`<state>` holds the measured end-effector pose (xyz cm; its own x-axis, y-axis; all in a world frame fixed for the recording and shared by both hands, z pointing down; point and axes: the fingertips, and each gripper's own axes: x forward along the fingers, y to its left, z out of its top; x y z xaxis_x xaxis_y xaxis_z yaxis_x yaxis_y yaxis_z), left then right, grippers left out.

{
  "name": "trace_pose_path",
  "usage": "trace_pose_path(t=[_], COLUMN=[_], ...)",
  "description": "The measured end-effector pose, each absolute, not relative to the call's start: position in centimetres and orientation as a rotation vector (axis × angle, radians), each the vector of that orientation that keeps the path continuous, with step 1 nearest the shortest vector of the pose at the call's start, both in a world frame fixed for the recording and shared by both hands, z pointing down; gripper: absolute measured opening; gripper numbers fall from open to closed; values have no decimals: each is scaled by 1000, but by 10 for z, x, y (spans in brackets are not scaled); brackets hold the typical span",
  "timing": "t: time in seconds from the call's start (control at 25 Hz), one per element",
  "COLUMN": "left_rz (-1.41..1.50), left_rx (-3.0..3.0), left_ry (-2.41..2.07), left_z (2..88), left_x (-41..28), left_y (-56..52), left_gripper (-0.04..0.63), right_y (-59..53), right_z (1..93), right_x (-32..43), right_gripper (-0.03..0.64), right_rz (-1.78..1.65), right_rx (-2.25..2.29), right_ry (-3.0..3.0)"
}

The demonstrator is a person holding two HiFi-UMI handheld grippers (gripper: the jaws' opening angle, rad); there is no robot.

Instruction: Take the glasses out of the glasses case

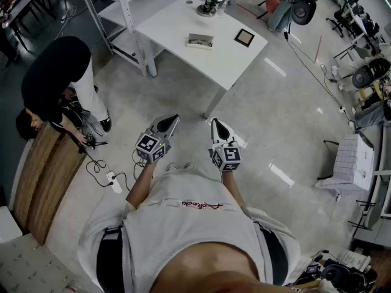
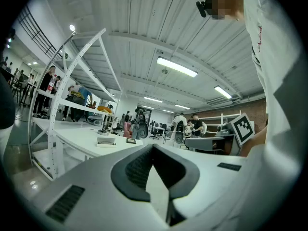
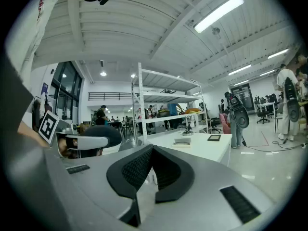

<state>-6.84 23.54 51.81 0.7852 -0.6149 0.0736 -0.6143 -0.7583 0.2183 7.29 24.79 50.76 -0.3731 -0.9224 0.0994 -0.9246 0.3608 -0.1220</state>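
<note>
1. Step: approach, not yet begun at the worktop. The person stands on the floor, well apart from the white worktop (image 1: 183,17).
2. The glasses case (image 1: 200,40) lies flat on the worktop, near a dark square item (image 1: 244,38). It is too small to tell if the lid is up, and no glasses are visible.
3. The left gripper (image 1: 171,122) is held level, its fingers pressed together at the tips with nothing between them.
4. The right gripper (image 1: 217,127) is the same: fingers closed, empty, pointing roughly toward the worktop.
5. Next move, as a judgement: walk up to the worktop, spread both sets of fingers, steady the case with one gripper and lift its lid with the other.
</note>
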Motion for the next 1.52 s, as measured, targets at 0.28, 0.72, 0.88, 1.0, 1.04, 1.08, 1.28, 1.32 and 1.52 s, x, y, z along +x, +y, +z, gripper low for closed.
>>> trace_pose_path(t=[0.28,0.72,0.88,1.0,1.04,1.08,1.28,1.32,1.52], left_rz=[4,18,37,30,30,29,40,43,37], left_rx=[2763,2757,2754,2736,2731,2725,2710,2711,2705], left_ry=[-950,-968,-1006,-1027,-1034,-1040,-1051,-1053,-1070], left_z=[515,516,520,524,525,525,531,532,532], left_x=[-58,-46,-47,-44,-42,-41,-31,-31,-33], left_y=[229,231,232,230,230,230,228,226,217], left_gripper=[-8,-8,-8,-8,-8,-8,-8,-8,-8], right_y=[242,240,241,238,238,238,233,231,223], right_z=[511,517,523,526,527,528,533,533,536], right_x=[78,89,92,99,100,102,112,114,115], right_gripper=[18,18,18,18,18,18,18,18,18], right_rz=[249,346,358,358,360,362,375,375,374], right_rx=[1742,1744,1711,1686,1676,1666,1652,1652,1646], right_ry=[-2580,-2634,-2643,-2647,-2649,-2651,-2657,-2659,-2666])
